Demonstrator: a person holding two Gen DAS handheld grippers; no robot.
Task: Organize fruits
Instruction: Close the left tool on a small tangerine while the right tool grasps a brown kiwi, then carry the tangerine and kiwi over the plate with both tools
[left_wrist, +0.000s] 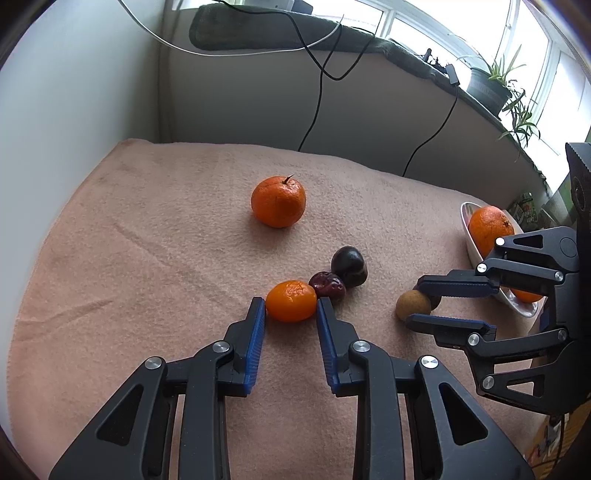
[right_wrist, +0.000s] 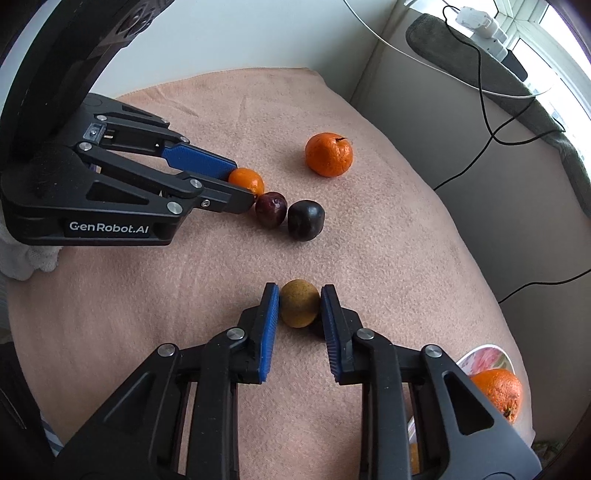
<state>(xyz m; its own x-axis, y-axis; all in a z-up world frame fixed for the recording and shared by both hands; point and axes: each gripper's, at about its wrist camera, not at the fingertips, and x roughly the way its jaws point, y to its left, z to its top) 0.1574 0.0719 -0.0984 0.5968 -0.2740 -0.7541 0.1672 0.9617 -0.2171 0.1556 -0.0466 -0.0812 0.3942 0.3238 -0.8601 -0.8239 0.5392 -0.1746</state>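
Note:
My left gripper (left_wrist: 291, 306) has its blue pads against both sides of a small orange mandarin (left_wrist: 291, 305) on the pink cloth; it also shows in the right wrist view (right_wrist: 246, 181). My right gripper (right_wrist: 299, 304) is closed around a small brown-yellow round fruit (right_wrist: 299, 308), also seen in the left wrist view (left_wrist: 413, 303). Two dark plums (left_wrist: 349, 266) (left_wrist: 327, 285) lie just right of the mandarin. A large orange (left_wrist: 279, 201) sits farther back. A white bowl (left_wrist: 471, 247) at the right holds another orange (left_wrist: 489, 229).
The pink cloth (left_wrist: 147, 240) covers the table. A grey wall panel with hanging black cables (left_wrist: 314, 110) stands behind it. Potted plants (left_wrist: 495, 85) stand on the sill at the back right. The bowl rim (right_wrist: 484, 354) is by my right gripper.

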